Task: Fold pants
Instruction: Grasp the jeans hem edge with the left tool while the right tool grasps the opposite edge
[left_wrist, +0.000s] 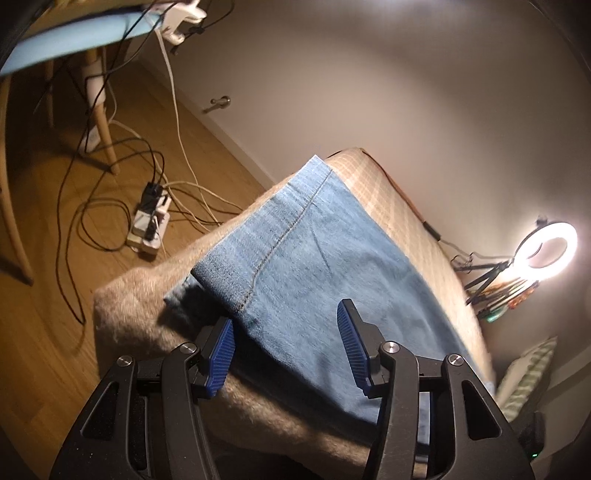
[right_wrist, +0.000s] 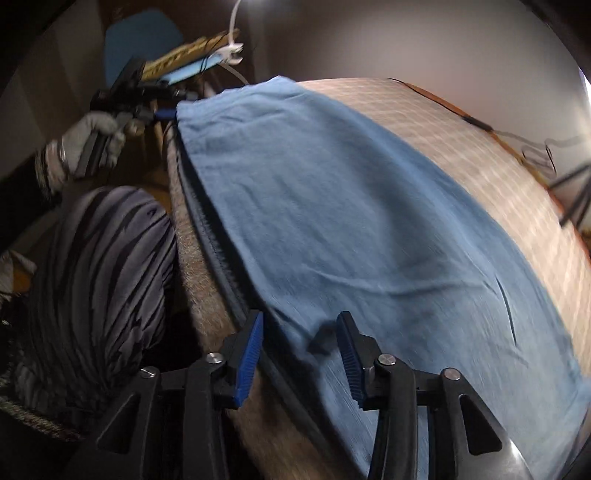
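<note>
Light blue denim pants (left_wrist: 332, 266) lie flat along a bed, hem end toward the far left in the left wrist view. My left gripper (left_wrist: 288, 347) hovers open over the near hem corner, with denim between its blue pads (left_wrist: 221, 350) and no pinch on it. In the blurred right wrist view the pants (right_wrist: 351, 206) stretch away across the bed. My right gripper (right_wrist: 300, 350) is open at their near edge, a small fabric bump between the fingers. The left gripper (right_wrist: 162, 112), in a gloved hand (right_wrist: 92, 140), sits at the pants' far corner.
A fuzzy tan blanket (left_wrist: 147, 332) and a checked sheet (left_wrist: 388, 192) cover the bed. On the wooden floor lie a power strip with tangled cables (left_wrist: 147, 225) and a blue-seated chair (left_wrist: 74, 40). A lit ring light (left_wrist: 546, 249) stands at the right. A person's striped trouser leg (right_wrist: 99, 280) is beside the bed.
</note>
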